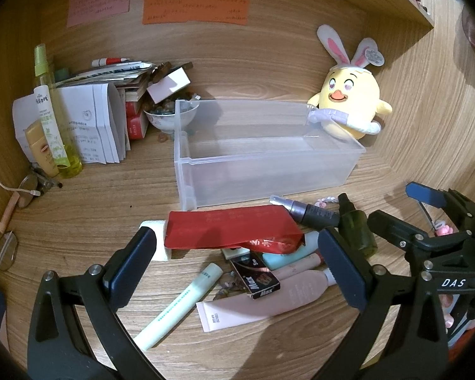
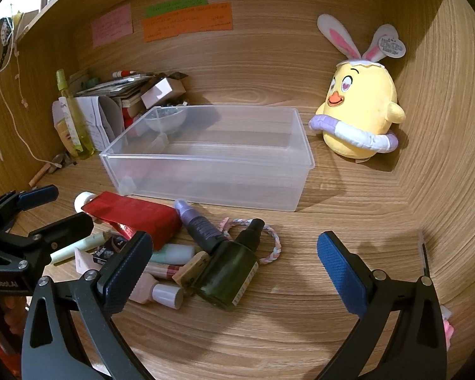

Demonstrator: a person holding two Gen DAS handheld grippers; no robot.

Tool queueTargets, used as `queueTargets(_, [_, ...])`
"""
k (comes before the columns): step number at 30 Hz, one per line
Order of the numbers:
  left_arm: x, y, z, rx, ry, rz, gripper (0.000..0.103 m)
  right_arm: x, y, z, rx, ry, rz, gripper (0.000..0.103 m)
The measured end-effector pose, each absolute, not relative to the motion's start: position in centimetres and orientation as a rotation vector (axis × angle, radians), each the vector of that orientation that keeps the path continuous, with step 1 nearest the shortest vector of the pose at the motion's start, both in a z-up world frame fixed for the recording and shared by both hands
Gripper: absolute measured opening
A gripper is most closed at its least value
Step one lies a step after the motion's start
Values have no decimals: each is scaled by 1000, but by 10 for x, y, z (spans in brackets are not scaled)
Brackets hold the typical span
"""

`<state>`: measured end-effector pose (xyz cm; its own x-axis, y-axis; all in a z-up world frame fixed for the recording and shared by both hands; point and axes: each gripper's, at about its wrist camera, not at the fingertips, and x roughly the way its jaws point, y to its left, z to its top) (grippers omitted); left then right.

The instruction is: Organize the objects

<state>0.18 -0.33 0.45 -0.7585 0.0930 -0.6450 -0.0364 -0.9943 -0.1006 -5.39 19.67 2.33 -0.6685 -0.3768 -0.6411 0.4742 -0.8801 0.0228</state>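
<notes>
A clear plastic bin (image 1: 262,164) (image 2: 212,171) stands empty on the wooden desk. In front of it lies a pile of small items: a red packet (image 1: 231,229) (image 2: 133,213), a dark green bottle (image 1: 356,226) (image 2: 228,272), a purple-capped spray bottle (image 1: 307,210) (image 2: 199,224), a pink tube (image 1: 269,304), a mint tube (image 1: 180,304), and a black Max box (image 1: 256,280). My left gripper (image 1: 237,262) is open above the pile. My right gripper (image 2: 234,259) is open, with the green bottle between its fingers, untouched.
A yellow chick plush (image 1: 348,104) (image 2: 361,114) sits right of the bin. Papers, bottles and a bowl (image 1: 171,117) crowd the back left corner. A braided hair tie (image 2: 269,240) lies by the green bottle. Glasses (image 1: 6,250) lie at left.
</notes>
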Motion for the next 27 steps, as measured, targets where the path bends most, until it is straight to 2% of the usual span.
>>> queueTargets(20, [6,-31,4,-1006,-149,2974,103,-65,196,20,927,184,-2524,103])
queueTargets(22, [7,-40,4,-1014,-164,2988,97,-68,198,19,930,171,-2538,103])
queueTargets(23, [6,-45,3,-1030,-175,2990,89,-70,199,18,936,162,-2543,102])
queueTargets(24, [4,-49,1,-1055,-185,2984,85,-73,200,17,944,151,-2544,102])
queueTargets(27, [2,-59,-6,-1102,-229,2963,85,-78,204,12,968,118,-2541,100])
